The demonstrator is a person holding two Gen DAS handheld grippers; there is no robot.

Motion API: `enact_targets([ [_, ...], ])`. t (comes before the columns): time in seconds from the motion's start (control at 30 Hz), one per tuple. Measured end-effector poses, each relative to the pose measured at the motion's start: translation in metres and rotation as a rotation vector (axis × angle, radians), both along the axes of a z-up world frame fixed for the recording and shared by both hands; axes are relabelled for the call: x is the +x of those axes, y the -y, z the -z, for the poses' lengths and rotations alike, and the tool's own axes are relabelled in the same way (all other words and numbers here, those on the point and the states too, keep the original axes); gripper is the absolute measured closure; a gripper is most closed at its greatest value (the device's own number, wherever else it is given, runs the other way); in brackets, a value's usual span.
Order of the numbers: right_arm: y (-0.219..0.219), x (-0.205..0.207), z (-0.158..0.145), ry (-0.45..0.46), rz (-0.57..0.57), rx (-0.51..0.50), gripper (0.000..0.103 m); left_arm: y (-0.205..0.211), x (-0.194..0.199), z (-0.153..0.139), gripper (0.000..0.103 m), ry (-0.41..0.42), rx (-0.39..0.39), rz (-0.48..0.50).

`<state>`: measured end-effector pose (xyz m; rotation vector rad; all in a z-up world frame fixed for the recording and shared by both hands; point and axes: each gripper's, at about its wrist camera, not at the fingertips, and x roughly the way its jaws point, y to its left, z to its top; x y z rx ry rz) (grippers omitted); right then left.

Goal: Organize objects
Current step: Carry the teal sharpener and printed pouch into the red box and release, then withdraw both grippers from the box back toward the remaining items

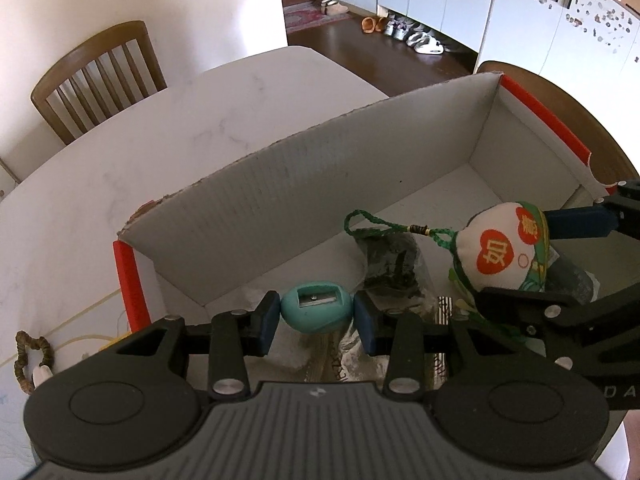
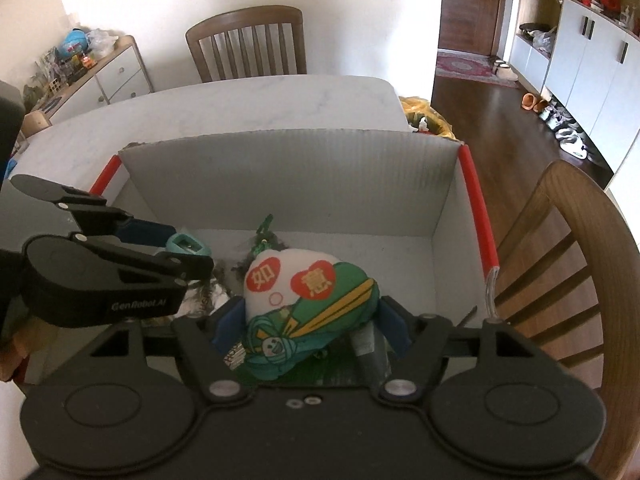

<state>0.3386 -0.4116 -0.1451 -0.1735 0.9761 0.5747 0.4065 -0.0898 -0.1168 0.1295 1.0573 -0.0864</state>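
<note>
Between the left gripper's [image 1: 317, 316] jaws sat a small teal egg-shaped plastic pencil sharpener [image 1: 316, 311], pinched at its two ends so that its long axis ran straight across from pad to pad, blade slot facing up. It hung over the near end of the white corrugated cardboard box with red edges [image 1: 280, 216] on the marble tabletop [image 1: 160, 120]. To its right, the right gripper's [image 2: 310, 316] jaws clasped a stuffed fabric sachet with red hearts and a green cord loop [image 2: 308, 304], cord end pointing ahead of the jaws, towards the far wall. Releasing well probably meant lowering each piece close to bare box floor, clear of the dark wrapped packets [image 1: 390, 264] below.
</note>
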Motion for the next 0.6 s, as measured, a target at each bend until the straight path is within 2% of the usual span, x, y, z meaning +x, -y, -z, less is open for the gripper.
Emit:
enact_targets([
  [0.17,0.003,-0.005,-0.003,0.001,-0.014,0.019,0.024,0.001,-0.003,-0.003,0.054,0.017,-0.008,0.017],
  [0.6,0.018,-0.030,-0.027,0.032,-0.012,0.062,0.024,-0.009,-0.030,-0.031,0.049,0.098,-0.062,-0.008],
])
